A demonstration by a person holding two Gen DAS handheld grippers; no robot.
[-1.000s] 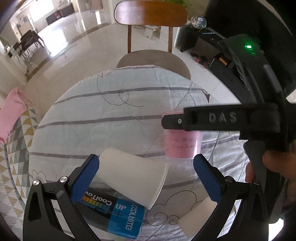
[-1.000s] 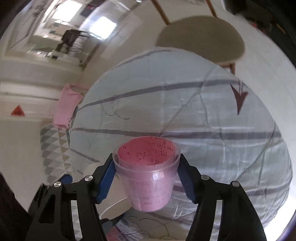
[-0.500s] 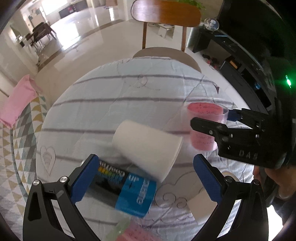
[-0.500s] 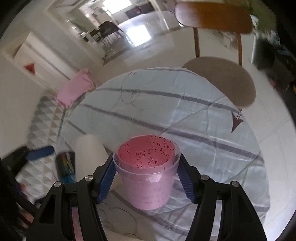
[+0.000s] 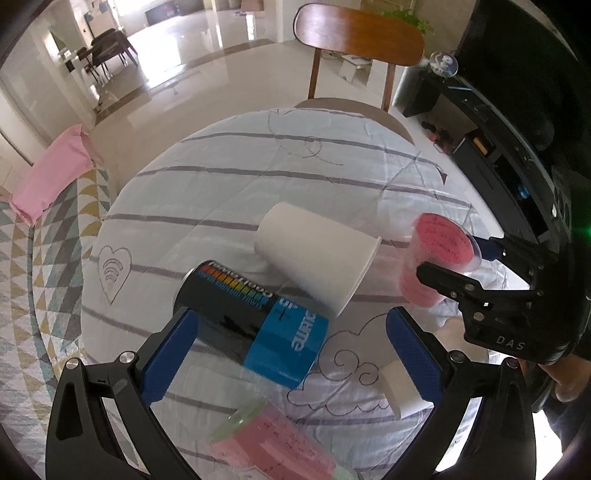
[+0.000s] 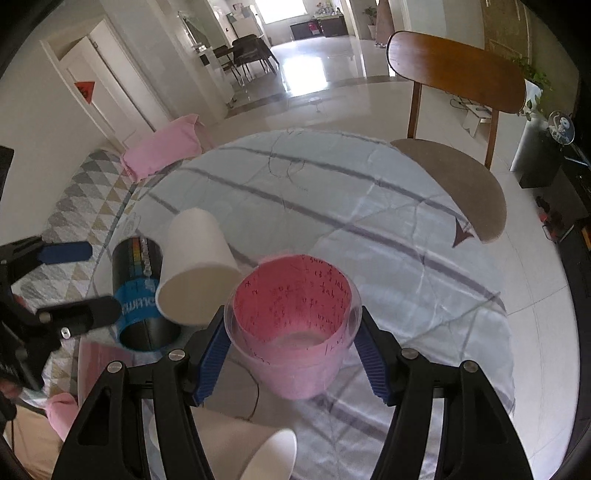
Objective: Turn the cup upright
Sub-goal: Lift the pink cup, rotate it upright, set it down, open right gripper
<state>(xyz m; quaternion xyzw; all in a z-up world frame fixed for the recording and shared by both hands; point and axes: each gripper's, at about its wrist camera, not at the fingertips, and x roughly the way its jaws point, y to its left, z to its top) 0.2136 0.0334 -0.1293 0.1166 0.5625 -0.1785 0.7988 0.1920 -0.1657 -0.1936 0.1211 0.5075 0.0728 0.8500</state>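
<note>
My right gripper [image 6: 291, 347] is shut on a clear plastic cup with pink paper inside [image 6: 293, 332], held upright, mouth up, just above the table. The same cup [image 5: 436, 258] shows at the right of the left wrist view, between the right gripper's fingers. My left gripper [image 5: 291, 350] is open and empty, above a black and blue can [image 5: 255, 325] that lies on its side. A white paper cup [image 5: 317, 254] lies on its side beside the can; it also shows in the right wrist view [image 6: 195, 273].
A round table with a striped cloth [image 5: 221, 177] holds another pink-lined cup on its side [image 5: 273, 446] at the near edge and a white cup [image 5: 402, 387] on its side. A wooden chair [image 5: 362, 33] stands beyond the table. A pink cushion [image 5: 51, 173] lies on the floor.
The left gripper has pulled back and risen, so the can and white cup sit farther ahead. The right gripper has swung round with the pink cup, still upright in its grip.
</note>
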